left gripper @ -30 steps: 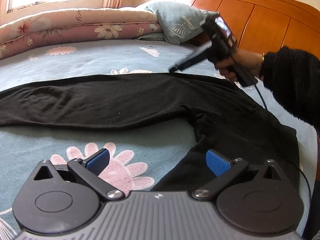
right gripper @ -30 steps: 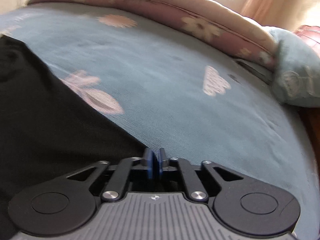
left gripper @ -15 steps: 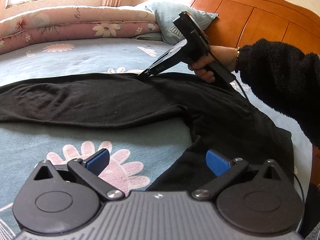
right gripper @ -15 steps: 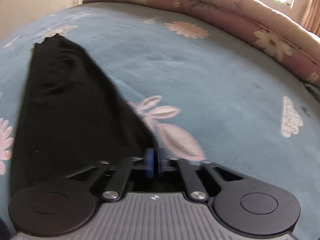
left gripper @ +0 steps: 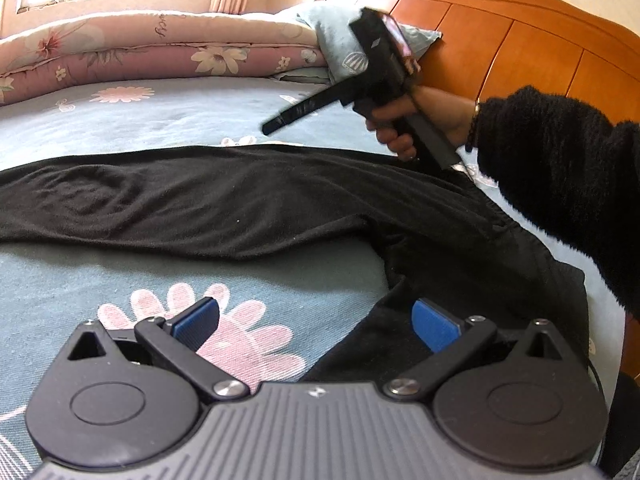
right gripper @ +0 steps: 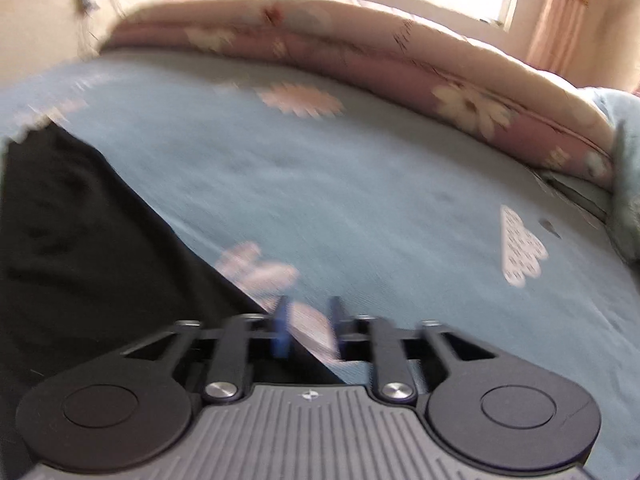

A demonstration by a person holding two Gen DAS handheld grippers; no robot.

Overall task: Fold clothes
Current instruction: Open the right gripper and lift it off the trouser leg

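Note:
Black trousers point(left gripper: 248, 204) lie spread on the blue flowered bed sheet point(left gripper: 80, 276), one leg running left, the other coming toward me. My left gripper point(left gripper: 316, 322) is open and empty, low over the near leg's edge. My right gripper point(right gripper: 308, 330) is partly open and empty; the left wrist view shows it point(left gripper: 272, 126) lifted above the far edge of the trousers. The right wrist view is blurred, with the trousers point(right gripper: 80, 248) at its left.
A rolled pink flowered quilt point(left gripper: 152, 52) lies along the far side of the bed. A light blue pillow point(left gripper: 340, 44) leans on the wooden headboard point(left gripper: 520, 40) at the right. A cable point(left gripper: 596, 376) hangs at the bed's right edge.
My right gripper has lifted off the trousers' far edge and its jaws have parted a little. My left gripper has stayed in place, open.

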